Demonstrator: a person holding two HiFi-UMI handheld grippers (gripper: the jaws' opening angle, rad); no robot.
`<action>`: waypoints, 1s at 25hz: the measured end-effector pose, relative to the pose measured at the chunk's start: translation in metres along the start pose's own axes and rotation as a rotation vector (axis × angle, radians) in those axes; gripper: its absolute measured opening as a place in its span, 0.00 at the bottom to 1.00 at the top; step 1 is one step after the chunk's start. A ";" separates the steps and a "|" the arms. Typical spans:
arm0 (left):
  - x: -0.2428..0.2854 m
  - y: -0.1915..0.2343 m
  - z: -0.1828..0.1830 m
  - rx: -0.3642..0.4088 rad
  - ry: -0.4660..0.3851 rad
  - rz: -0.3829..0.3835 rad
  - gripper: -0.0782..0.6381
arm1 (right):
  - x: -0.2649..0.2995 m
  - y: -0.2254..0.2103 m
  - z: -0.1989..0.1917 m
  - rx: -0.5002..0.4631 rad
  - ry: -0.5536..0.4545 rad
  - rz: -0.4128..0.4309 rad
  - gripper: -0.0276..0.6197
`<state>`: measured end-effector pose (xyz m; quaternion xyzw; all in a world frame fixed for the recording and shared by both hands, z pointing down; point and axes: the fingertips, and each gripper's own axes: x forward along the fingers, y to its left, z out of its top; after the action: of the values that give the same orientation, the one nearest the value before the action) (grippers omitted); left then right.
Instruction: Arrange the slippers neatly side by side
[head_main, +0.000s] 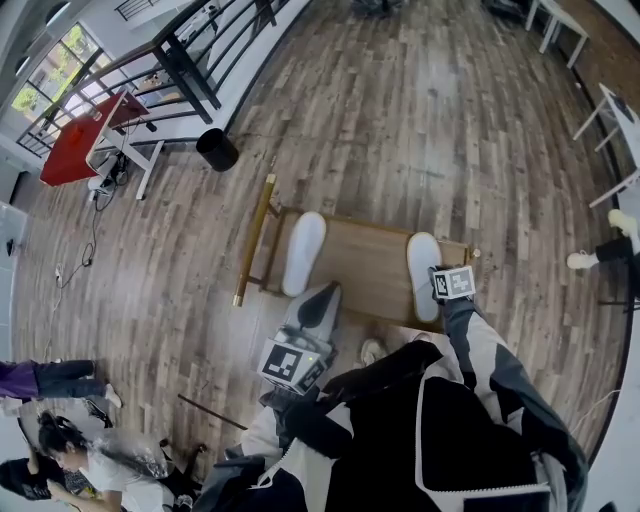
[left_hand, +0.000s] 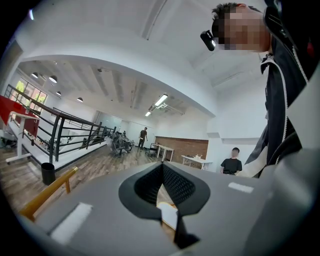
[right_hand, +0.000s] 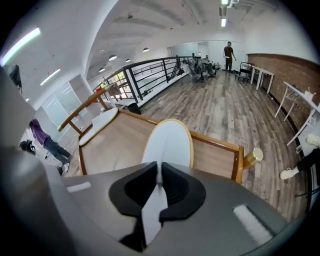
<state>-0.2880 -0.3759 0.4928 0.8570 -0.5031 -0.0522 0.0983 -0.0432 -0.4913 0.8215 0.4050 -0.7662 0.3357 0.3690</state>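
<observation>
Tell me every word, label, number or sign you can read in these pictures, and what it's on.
No words or numbers can be read in any view.
Left cube and right cube: black-and-white square patterns only, no letters.
Left slipper and right slipper: plain white, no label visible.

Wooden table (head_main: 370, 265) with left slipper (head_main: 303, 252) and right slipper (head_main: 423, 275), well apart.
</observation>
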 end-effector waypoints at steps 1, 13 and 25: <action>0.001 0.000 -0.002 -0.003 -0.001 -0.003 0.14 | -0.006 0.002 0.006 0.012 -0.031 0.011 0.09; 0.019 -0.006 0.007 -0.026 -0.011 -0.046 0.14 | -0.185 0.108 0.098 0.065 -0.591 0.341 0.09; 0.023 -0.028 0.002 0.008 -0.015 -0.108 0.14 | -0.277 0.181 0.102 -0.139 -0.826 0.424 0.09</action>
<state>-0.2533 -0.3826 0.4848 0.8829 -0.4571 -0.0616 0.0881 -0.1197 -0.3896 0.4990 0.3137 -0.9354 0.1622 -0.0172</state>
